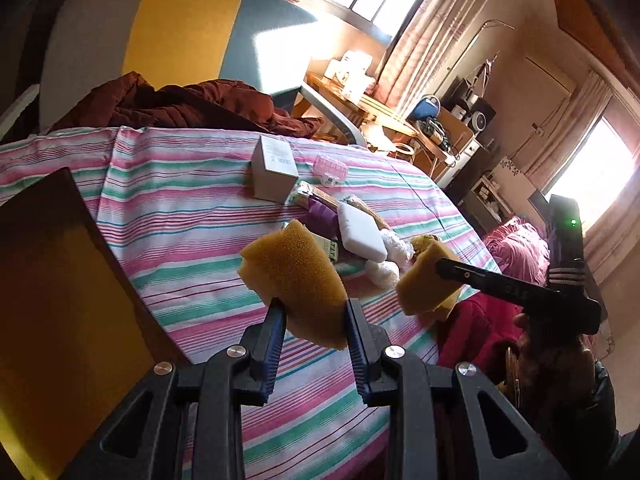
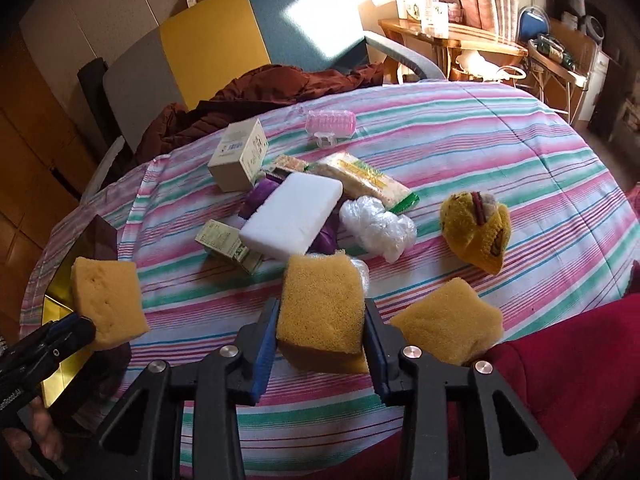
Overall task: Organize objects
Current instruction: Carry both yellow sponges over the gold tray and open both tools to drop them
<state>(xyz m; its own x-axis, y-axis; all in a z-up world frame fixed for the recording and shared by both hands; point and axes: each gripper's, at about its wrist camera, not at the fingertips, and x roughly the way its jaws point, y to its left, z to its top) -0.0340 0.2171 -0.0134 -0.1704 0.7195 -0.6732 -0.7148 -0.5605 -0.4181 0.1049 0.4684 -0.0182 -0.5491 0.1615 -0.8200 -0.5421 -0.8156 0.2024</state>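
Left hand-held gripper (image 1: 314, 322) clamps porous yellow sponge (image 1: 298, 280); right hand-held gripper (image 2: 320, 334) clamps another (image 2: 322, 308).

Porous matt foam sponges (image 2: 322, 312), a smooth white foam block (image 2: 292, 216), crinkled glossy plastic wrap (image 2: 376, 228), a matt cardboard box (image 2: 236, 156) and striped woven cloth (image 2: 500, 152) over the surface.

yellow sponges | two lifted (image 1: 298, 280) (image 2: 322, 312) | third (image 2: 450, 326) lying on striped cloth

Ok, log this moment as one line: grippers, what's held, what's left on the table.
left gripper: shut on sponge | right gripper: shut on second sponge | third sponge: on striped tablecloth | white block: in clutter
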